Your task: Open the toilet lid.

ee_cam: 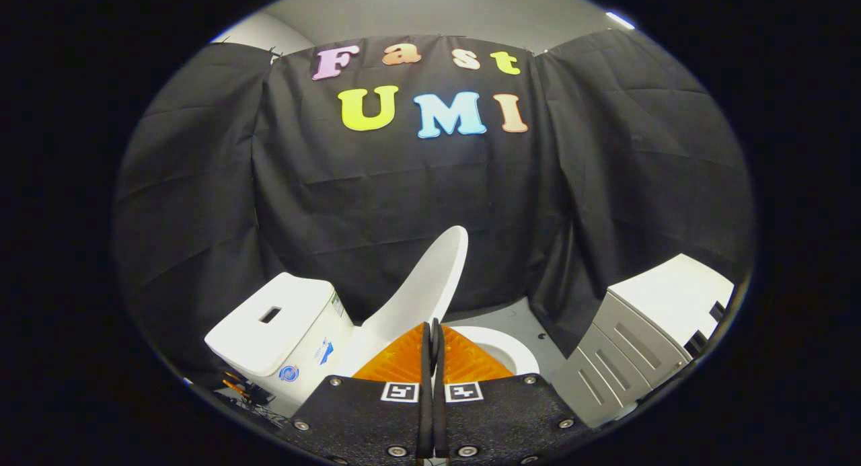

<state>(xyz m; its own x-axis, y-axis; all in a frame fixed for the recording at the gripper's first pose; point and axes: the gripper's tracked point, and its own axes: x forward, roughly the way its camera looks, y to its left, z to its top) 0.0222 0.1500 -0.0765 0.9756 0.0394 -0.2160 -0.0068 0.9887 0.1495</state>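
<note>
Lid [430, 281] raised; two fingers [397, 364] closed.

I see a white toilet lid [430, 278] over a white seat [501, 348] and white tank [276, 321] — the tank carries small blue stickers. My gripper [432, 341] shows orange ribbed fingers, black speckled plates, black-and-white square markers. The cabinet [625, 352] reads grey, white-topped.
</note>
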